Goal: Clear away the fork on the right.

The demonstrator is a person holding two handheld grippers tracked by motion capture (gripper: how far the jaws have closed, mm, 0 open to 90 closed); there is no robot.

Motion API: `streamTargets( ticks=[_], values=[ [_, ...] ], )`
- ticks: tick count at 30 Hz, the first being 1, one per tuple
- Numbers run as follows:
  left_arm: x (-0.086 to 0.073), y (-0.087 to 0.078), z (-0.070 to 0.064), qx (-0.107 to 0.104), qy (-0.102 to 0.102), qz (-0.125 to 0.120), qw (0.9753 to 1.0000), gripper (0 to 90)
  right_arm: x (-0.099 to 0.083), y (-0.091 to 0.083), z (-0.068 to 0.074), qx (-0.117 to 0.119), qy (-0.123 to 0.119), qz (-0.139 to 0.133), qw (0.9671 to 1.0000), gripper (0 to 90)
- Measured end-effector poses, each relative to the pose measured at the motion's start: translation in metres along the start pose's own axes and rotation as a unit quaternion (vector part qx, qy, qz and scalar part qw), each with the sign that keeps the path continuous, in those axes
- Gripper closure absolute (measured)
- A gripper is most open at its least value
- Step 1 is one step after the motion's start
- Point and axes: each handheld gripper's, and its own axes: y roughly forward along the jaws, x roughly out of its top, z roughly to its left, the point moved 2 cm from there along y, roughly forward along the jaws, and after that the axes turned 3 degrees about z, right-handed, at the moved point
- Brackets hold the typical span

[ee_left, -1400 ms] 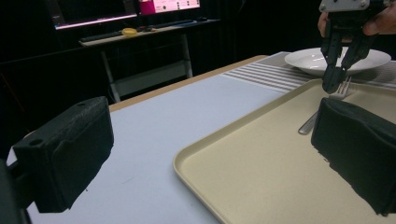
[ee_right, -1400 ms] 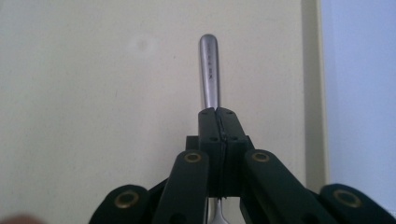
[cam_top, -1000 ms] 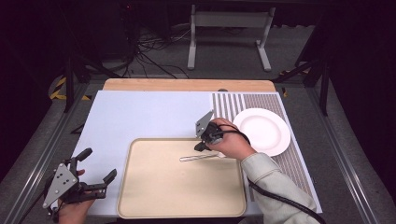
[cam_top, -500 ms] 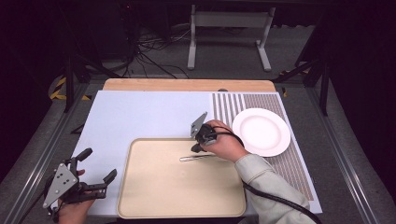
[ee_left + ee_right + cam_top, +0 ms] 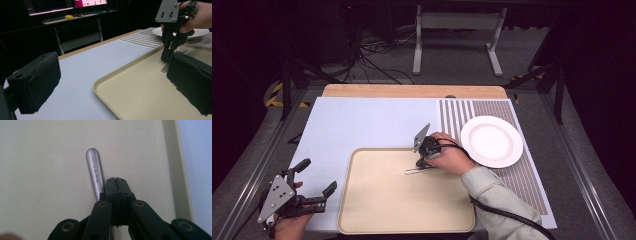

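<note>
Your right gripper (image 5: 421, 162) stands tip-down on the beige tray (image 5: 377, 210), near its far edge, with its jaws pressed together; in the right gripper view the closed tips (image 5: 116, 185) sit just beside the fork's handle, holding nothing. The fork (image 5: 419, 170) lies flat on the tray, its handle (image 5: 95, 172) pointing toward the tray's middle and its tines toward the white plate (image 5: 492, 141), which rests on the striped mat (image 5: 452, 112) off the tray. Your left gripper (image 5: 318, 183) waits at the near left corner of the table, jaws wide apart and empty, aimed across at the tray.
</note>
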Motion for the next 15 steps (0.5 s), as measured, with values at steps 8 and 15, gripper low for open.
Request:
streamTargets(
  ticks=[8,15],
  values=[
    [0.0,0.0,0.0,0.0,0.0,0.0,1.0,0.2,-0.002,-0.001,0.012,0.024,-0.016,0.013,0.9995,90.0],
    [0.0,0.0,0.0,0.0,-0.001,0.001,1.0,0.3,-0.011,-0.004,0.027,0.045,-0.022,0.014,0.9987,90.0]
  ],
)
